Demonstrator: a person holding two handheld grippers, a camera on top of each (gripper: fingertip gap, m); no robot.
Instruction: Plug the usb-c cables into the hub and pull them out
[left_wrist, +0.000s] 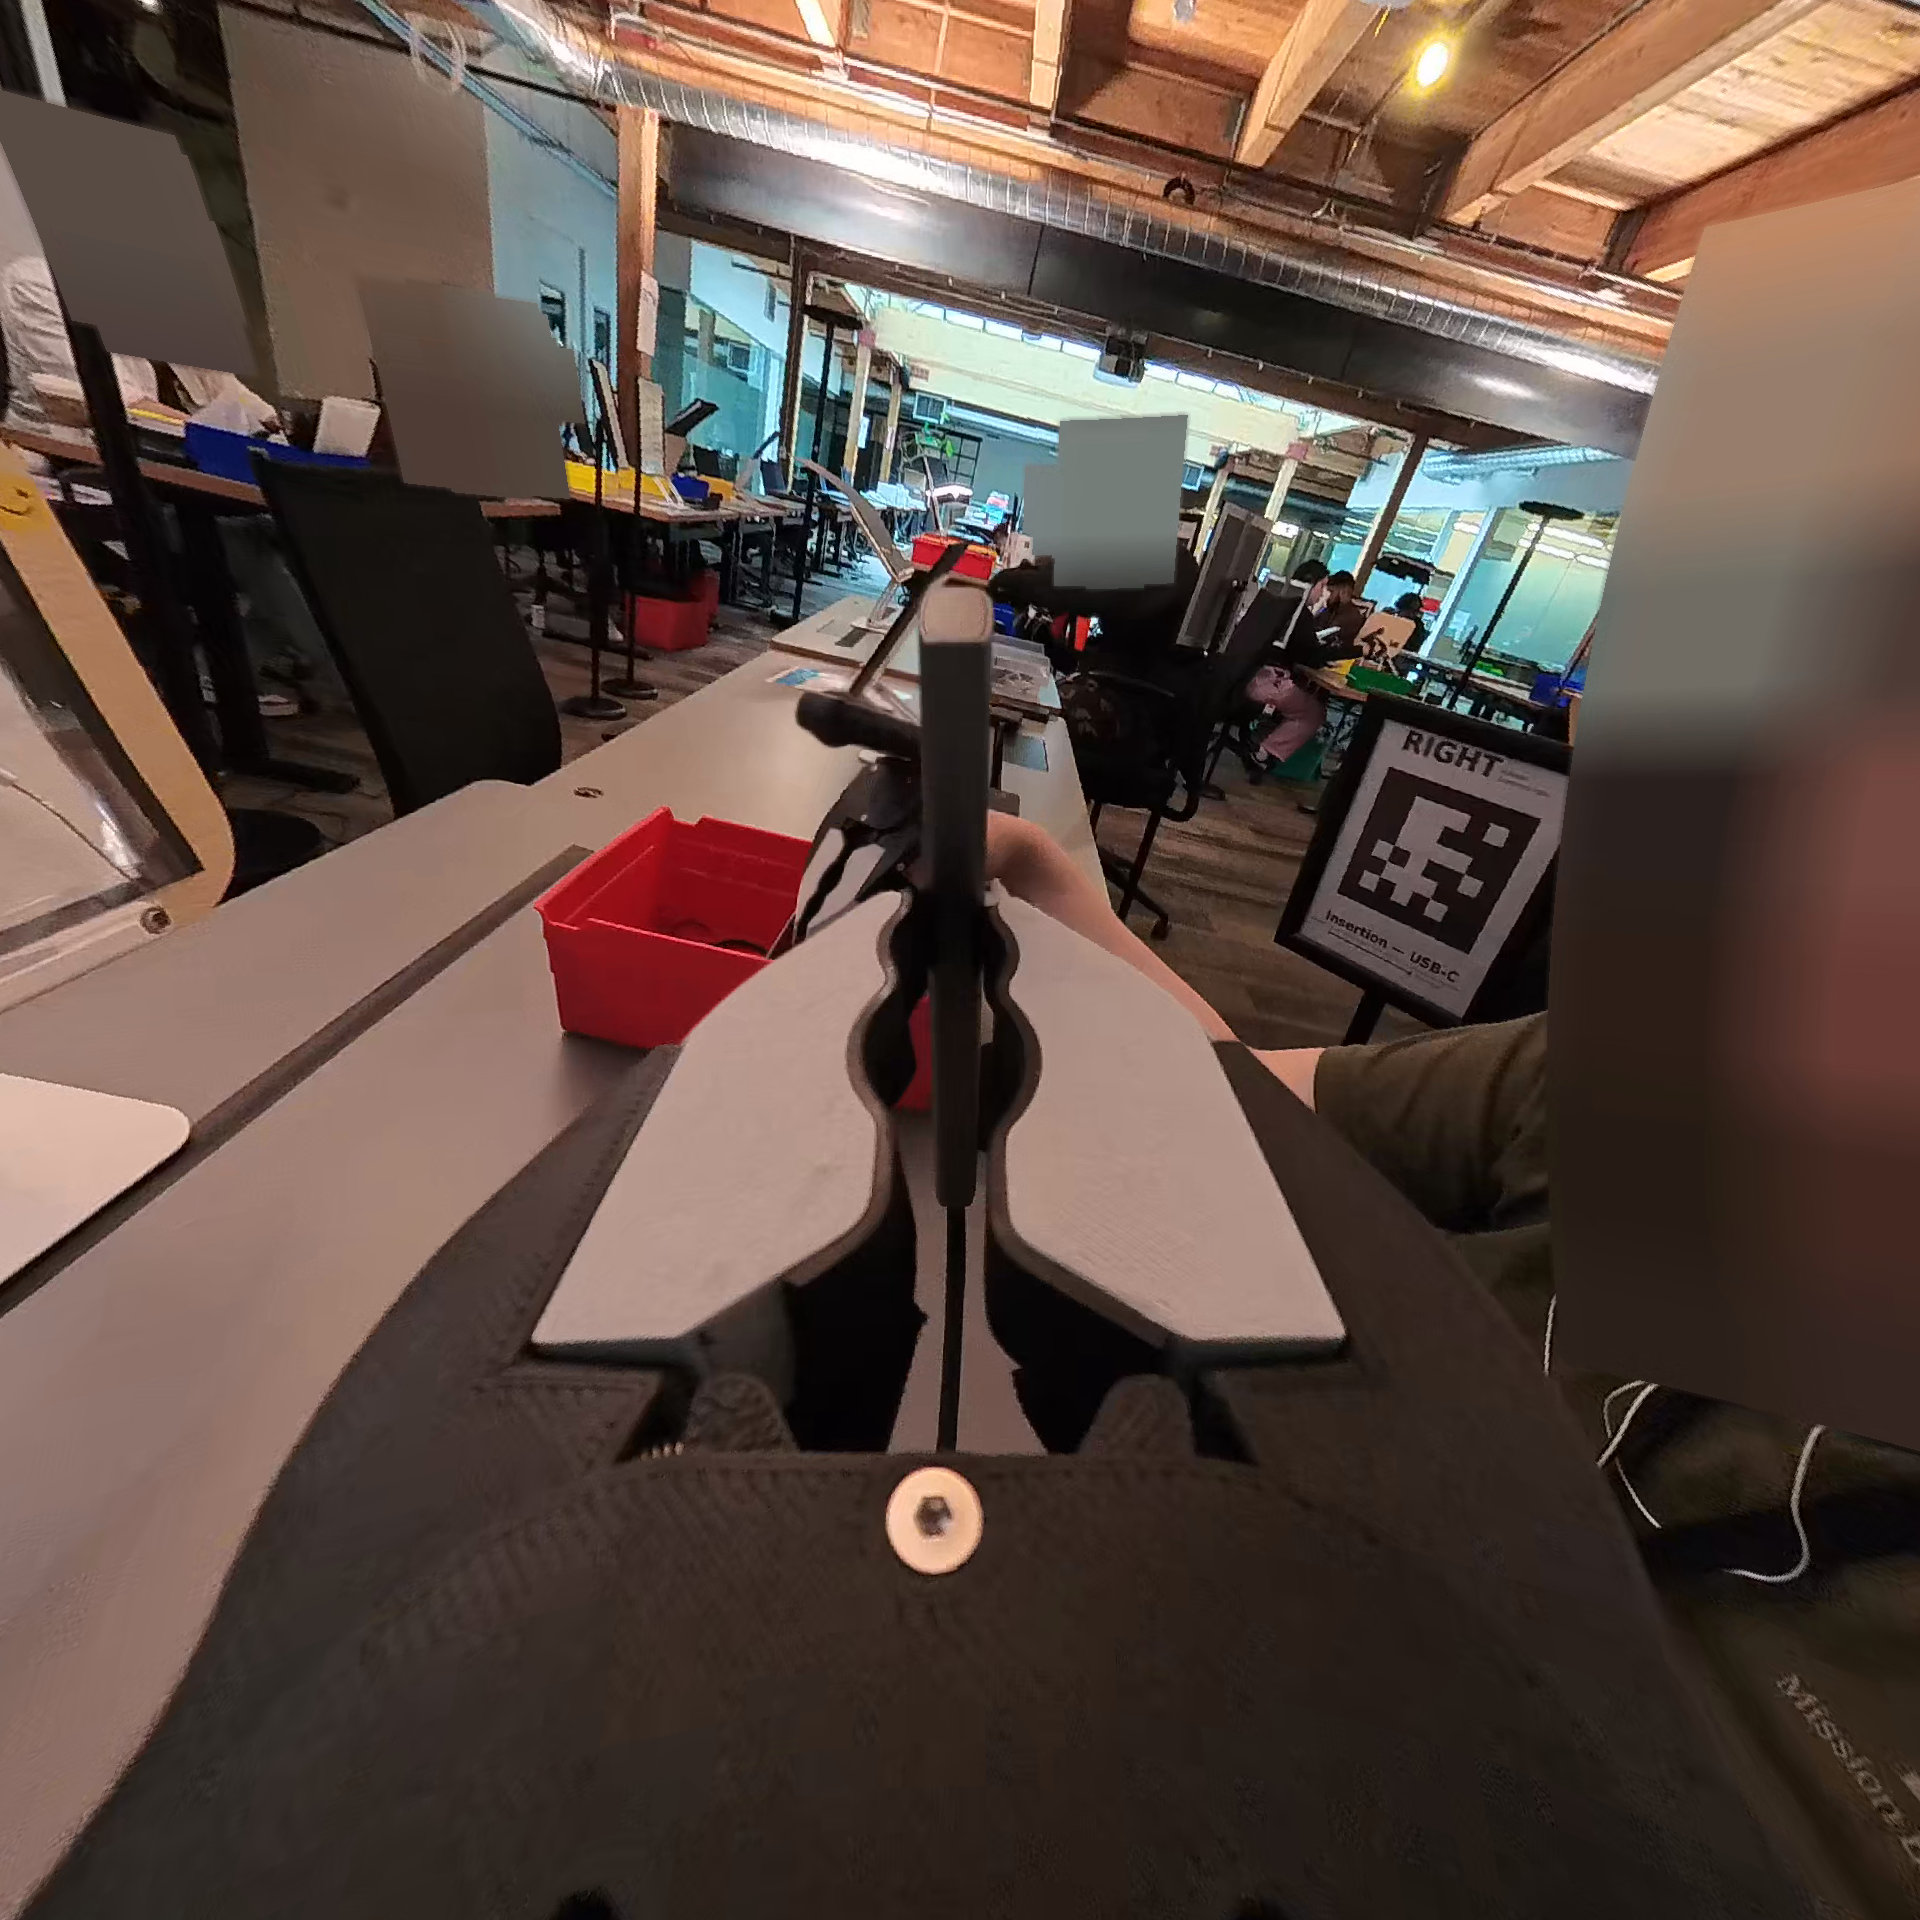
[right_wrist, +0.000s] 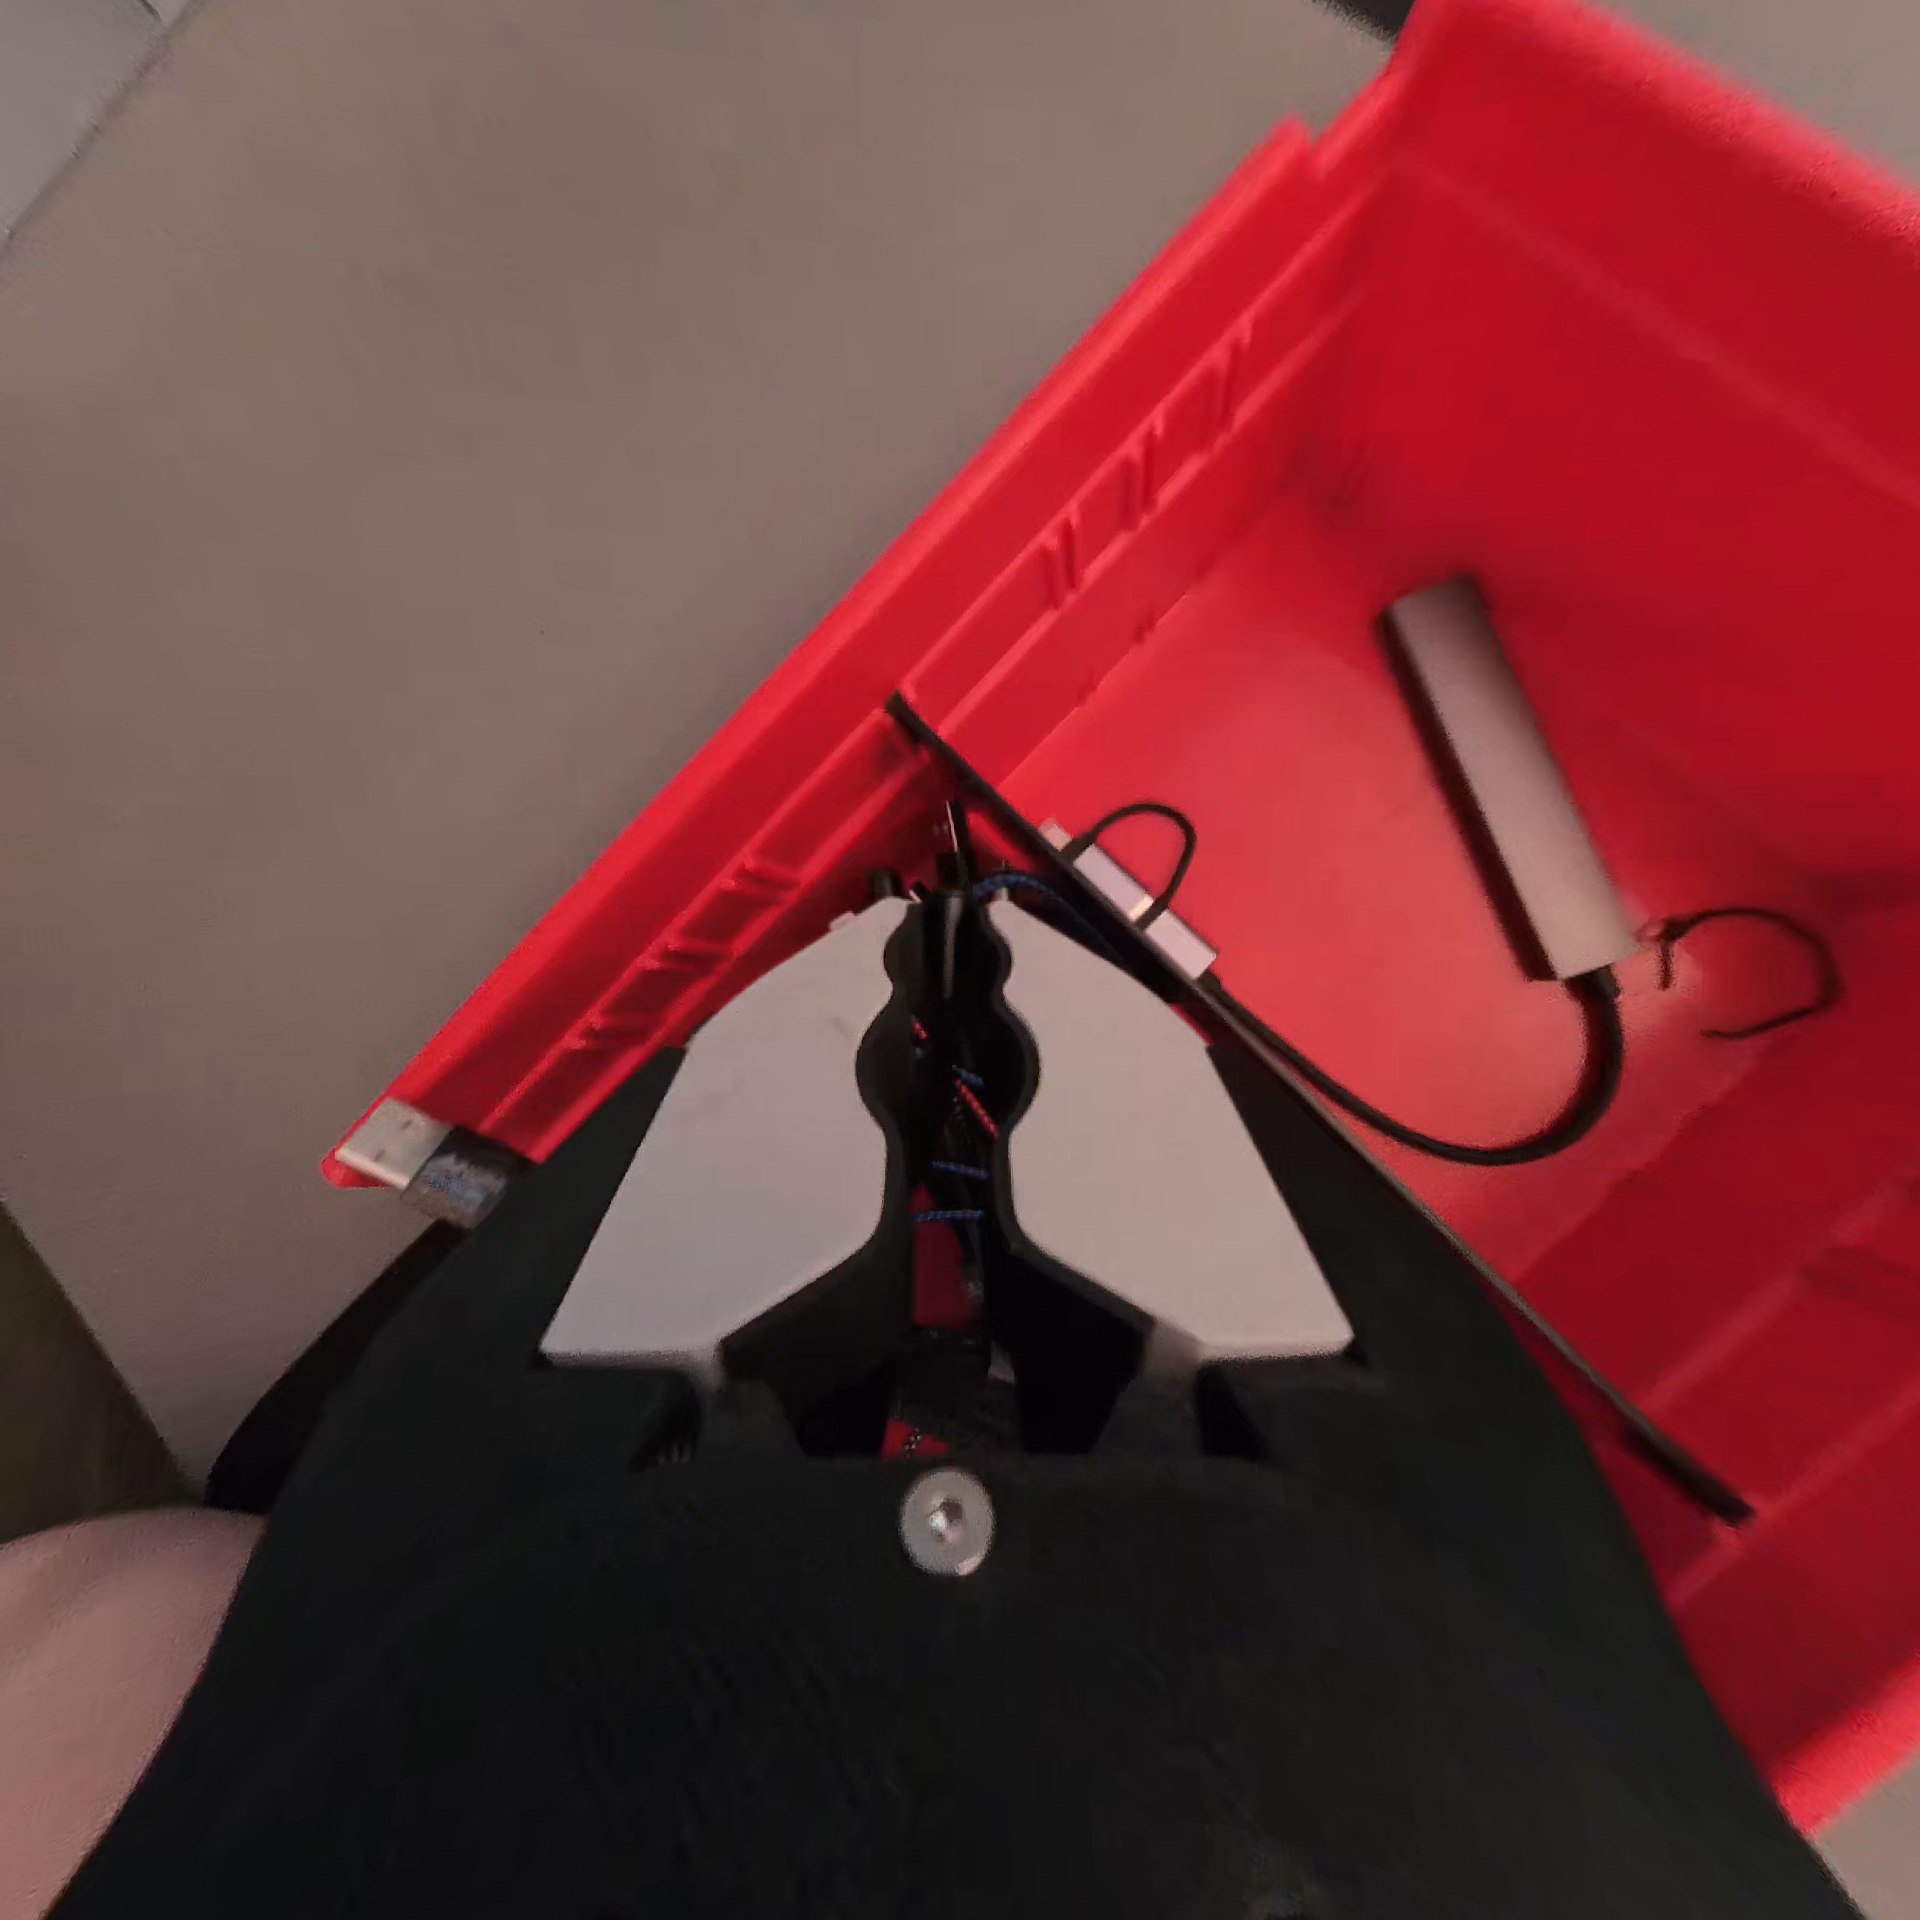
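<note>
Centrally, a grey table (left_wrist: 312, 1039) is seen bearing a red plastic bin (right_wrist: 1558, 416), in which a slim grey hub (right_wrist: 1496, 769) lies. A dark slab-shaped hub (left_wrist: 956, 935) is clamped upright by the left gripper (left_wrist: 951, 914); braided cables (right_wrist: 951, 1101) are pinched by the right gripper (right_wrist: 948, 914).

1. Framed sign (left_wrist: 1434, 862) on a black stand, right of your tabletop (left_wrist: 312, 1039): bold heading, black-and-white square marker, printed lines beneath, all legible.
2. Dark garment (left_wrist: 1829, 1766), lower right corner of your left wrist view: pale lettering, cut off by the edge.
3. Small silver label (right_wrist: 447, 1184) on a corner of the red bin (right_wrist: 1558, 416), right wrist view: print blurred, unreadable.
4. Blue card (left_wrist: 798, 677) on the far tabletop: too small to read.
</note>
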